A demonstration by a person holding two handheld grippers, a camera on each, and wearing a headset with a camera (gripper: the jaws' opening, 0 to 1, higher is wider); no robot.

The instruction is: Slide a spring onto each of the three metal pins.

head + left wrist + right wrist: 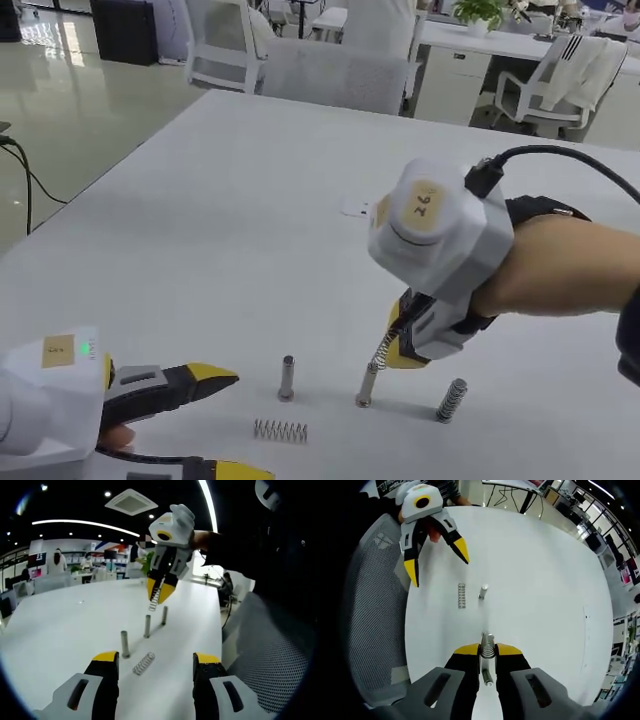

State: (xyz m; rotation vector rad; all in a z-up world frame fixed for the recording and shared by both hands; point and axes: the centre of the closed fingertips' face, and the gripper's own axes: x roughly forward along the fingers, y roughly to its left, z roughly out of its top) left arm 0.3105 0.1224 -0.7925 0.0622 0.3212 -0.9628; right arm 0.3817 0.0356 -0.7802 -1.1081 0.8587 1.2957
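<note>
Spring point(383, 350) at the middle pin's point(367, 386) top
Right gripper point(395, 345) pinches it; left gripper point(242, 425) sits with jaws wide apart.

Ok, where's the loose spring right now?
In the head view the loose spring lies flat on the table just in front of the bare leftmost pin, right of the open left gripper.

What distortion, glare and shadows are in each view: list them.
Head view: sharp, faint shadows beside the pins, glare on the floor. Left gripper view: fisheye bends the ceiling lights. Right gripper view: table edge bows; the right tool's spring looks oversized.
</note>
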